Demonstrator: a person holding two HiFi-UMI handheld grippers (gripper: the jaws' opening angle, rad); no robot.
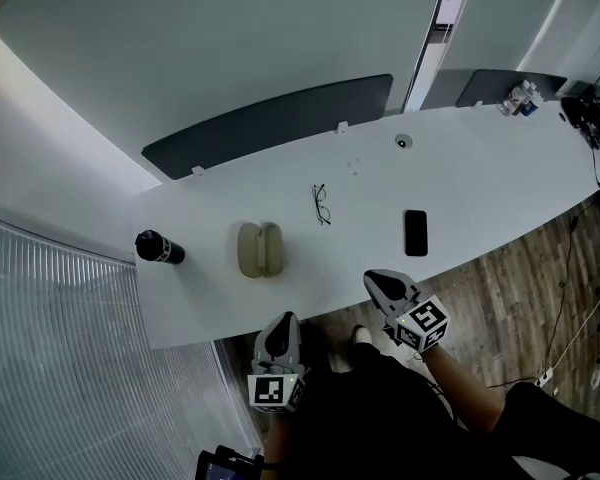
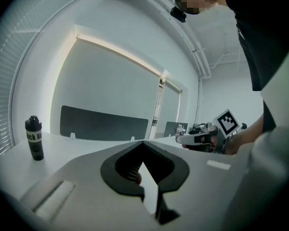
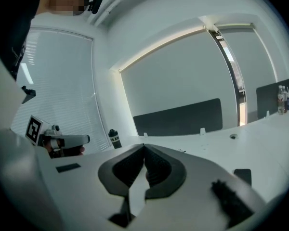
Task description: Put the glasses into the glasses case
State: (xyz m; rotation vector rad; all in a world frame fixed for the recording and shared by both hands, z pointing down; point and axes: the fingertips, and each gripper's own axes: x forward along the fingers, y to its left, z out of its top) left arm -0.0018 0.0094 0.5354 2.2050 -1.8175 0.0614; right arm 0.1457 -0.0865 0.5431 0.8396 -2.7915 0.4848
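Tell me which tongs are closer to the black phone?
Right. The right tongs sit at the table edge just short of the phone; the left tongs are far off to its left, by the glasses case.

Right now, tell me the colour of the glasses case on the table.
Beige; the oval glasses case shows best in the head view.

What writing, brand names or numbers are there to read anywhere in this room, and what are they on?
"CK K": white letters on the black bottle; only this fragment reads, and uncertainly.
Cubes on the left gripper and right gripper: black-and-white square patterns, no words.
Small bottles at the table's far end: labels too small to read.
Phone and glasses case: no print visible.
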